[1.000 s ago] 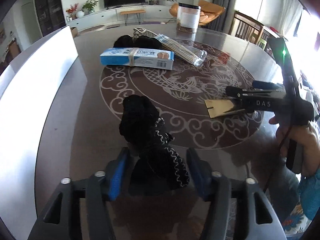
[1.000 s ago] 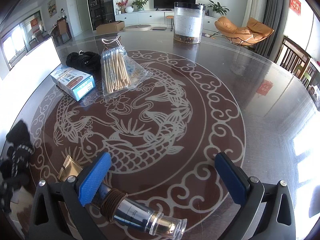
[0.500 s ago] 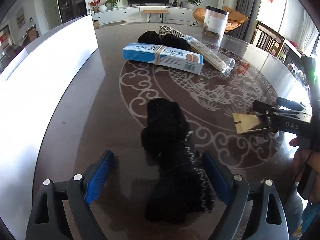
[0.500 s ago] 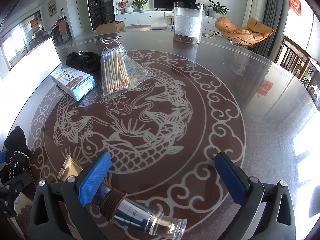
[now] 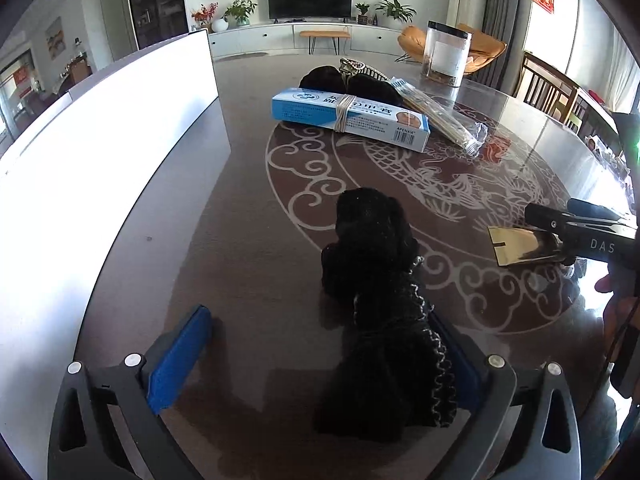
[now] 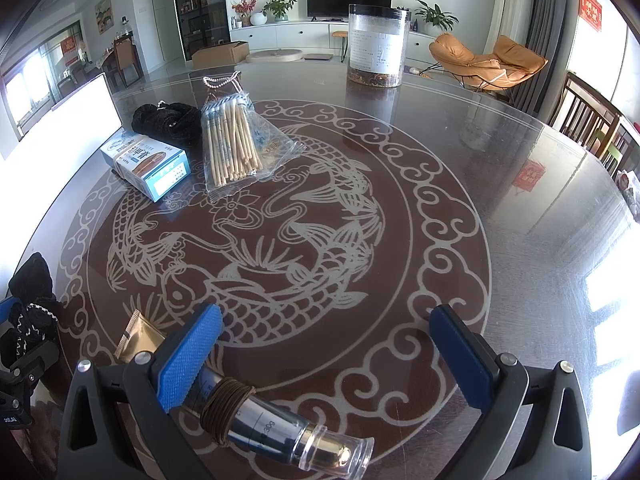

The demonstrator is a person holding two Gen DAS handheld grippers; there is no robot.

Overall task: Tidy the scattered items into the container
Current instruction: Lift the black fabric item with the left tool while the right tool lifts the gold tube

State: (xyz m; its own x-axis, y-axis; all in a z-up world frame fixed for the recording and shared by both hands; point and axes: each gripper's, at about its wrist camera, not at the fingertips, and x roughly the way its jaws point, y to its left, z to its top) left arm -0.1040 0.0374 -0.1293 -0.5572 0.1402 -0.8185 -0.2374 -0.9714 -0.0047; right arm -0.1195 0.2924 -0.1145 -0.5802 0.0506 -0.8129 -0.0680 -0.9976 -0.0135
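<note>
A black knitted cloth [image 5: 376, 280] with a pale zigzag trim lies on the dark table between the fingers of my left gripper [image 5: 320, 324]. The jaws are opening and stand wide. The left pad is well clear of the cloth, and the cloth's hem drapes in front of the right pad. The cloth [image 6: 32, 292] also shows at the left edge of the right wrist view. My right gripper [image 6: 326, 316] is open over the table, gripping nothing. A gold-ended tube [image 6: 276, 428] with a brown band around it lies slanted under its left finger. The white container [image 5: 120, 140] stands to the left.
Further back lie a blue carton [image 5: 348, 118] with a rubber band, a bag of sticks [image 6: 234, 144], a black bundle [image 6: 168, 122] and a bead string. A clear jar [image 6: 378, 50] stands at the far side. A person's hand [image 5: 616, 304] holds the right gripper.
The left jaws have spread from a grip on the black cloth to wide apart, and the cloth has settled flat on the table. The right gripper and the tube have not moved.
</note>
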